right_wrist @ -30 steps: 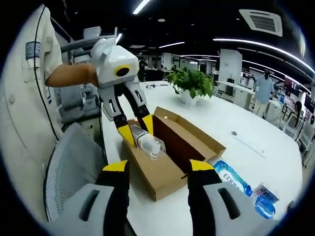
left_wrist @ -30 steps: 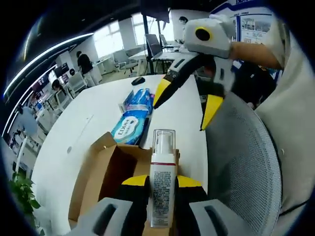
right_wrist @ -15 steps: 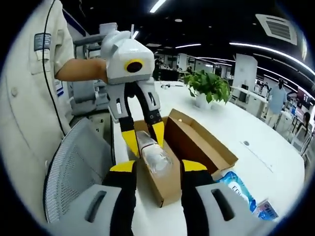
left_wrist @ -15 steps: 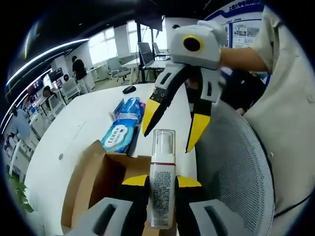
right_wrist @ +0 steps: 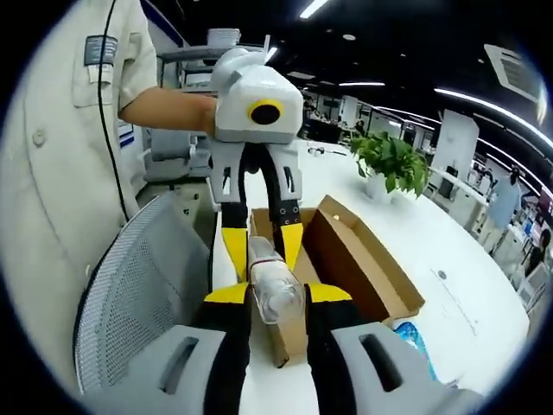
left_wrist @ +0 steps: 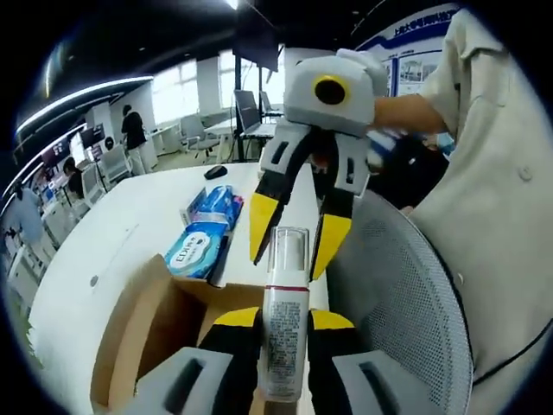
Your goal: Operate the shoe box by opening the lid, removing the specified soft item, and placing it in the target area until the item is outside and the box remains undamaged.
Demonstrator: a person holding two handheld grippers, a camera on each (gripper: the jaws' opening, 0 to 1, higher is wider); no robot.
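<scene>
The left claw (left_wrist: 282, 322) is pinching the bottle (left_wrist: 283, 333) above the open box (right_wrist: 346, 259), while the right claw (right_wrist: 276, 298), narrower than a moment ago, is closing around its cap end, likely for a handover.

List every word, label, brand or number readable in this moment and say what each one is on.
"EDIYA" or similar, partly blurred: on the blue wipes pack on the table.
Label on the pump bottle held in the left gripper: print too small to read.
Blue wall poster: characters too blurred to read.
Chest badge on the person's shirt: unreadable.
</scene>
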